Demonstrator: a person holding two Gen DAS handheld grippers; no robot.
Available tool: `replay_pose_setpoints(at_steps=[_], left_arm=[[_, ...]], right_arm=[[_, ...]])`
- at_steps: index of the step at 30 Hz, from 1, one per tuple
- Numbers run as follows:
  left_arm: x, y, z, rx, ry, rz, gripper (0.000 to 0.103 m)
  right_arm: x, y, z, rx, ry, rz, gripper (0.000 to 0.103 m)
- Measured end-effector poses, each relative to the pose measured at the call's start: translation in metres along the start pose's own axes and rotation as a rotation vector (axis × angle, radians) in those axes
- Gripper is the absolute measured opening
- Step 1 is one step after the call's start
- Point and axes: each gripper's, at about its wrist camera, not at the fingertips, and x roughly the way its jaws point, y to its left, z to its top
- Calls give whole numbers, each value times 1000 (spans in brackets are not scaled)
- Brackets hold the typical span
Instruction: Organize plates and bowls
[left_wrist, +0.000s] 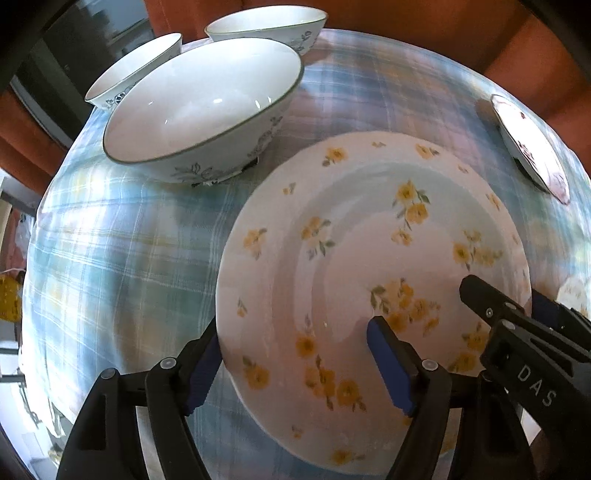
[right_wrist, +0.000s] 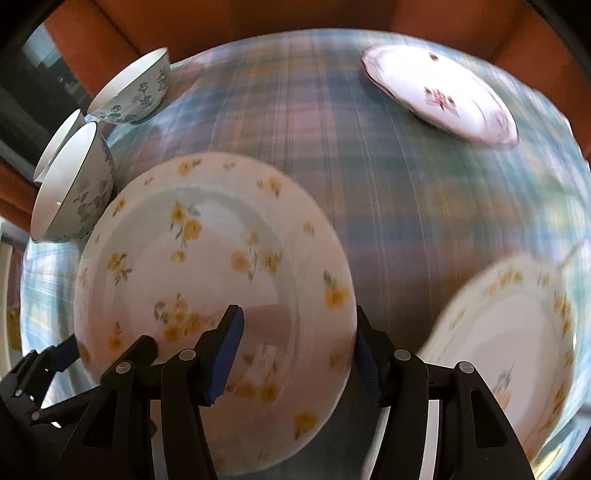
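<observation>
A white plate with yellow flowers (left_wrist: 351, 240) (right_wrist: 207, 258) lies on the plaid cloth between both grippers. My left gripper (left_wrist: 295, 332) (right_wrist: 109, 341) straddles its left rim, one finger against the outer edge and the other over the well. On the opposite rim my right gripper (right_wrist: 298, 314) (left_wrist: 504, 295) stands the same way. Neither pair of pads clamps the plate, and both grippers are open. Three white bowls with grey-blue flowers (left_wrist: 207, 99) (right_wrist: 70, 184) stand close together at the back left. A second yellow-flowered plate (right_wrist: 509, 332) lies blurred at the right.
A white plate with pink flowers (right_wrist: 439, 92) (left_wrist: 528, 144) lies at the back right. The blue plaid tablecloth (right_wrist: 369, 184) covers the whole table. Orange chair backs (left_wrist: 517, 48) ring the far edge. The nearest bowl almost touches the straddled plate's far left rim.
</observation>
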Motion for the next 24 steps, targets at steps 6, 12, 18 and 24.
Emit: replay_pose_setpoints(at_steps=[6,12,18,24], left_arm=[[6,-2,17,-44,22,4,83],[10,-1,35,-29,14,7,84],[6,2,32,11,8,-14,84],[-11,10,24,53,-22,-37,84]], right_arm=[[14,4,24,-29,-3,39,75],[17,13,28,-38,33,26,79],[4,11,14,-9,45,1,79],[-17,17,-2,19,15,-30,79]])
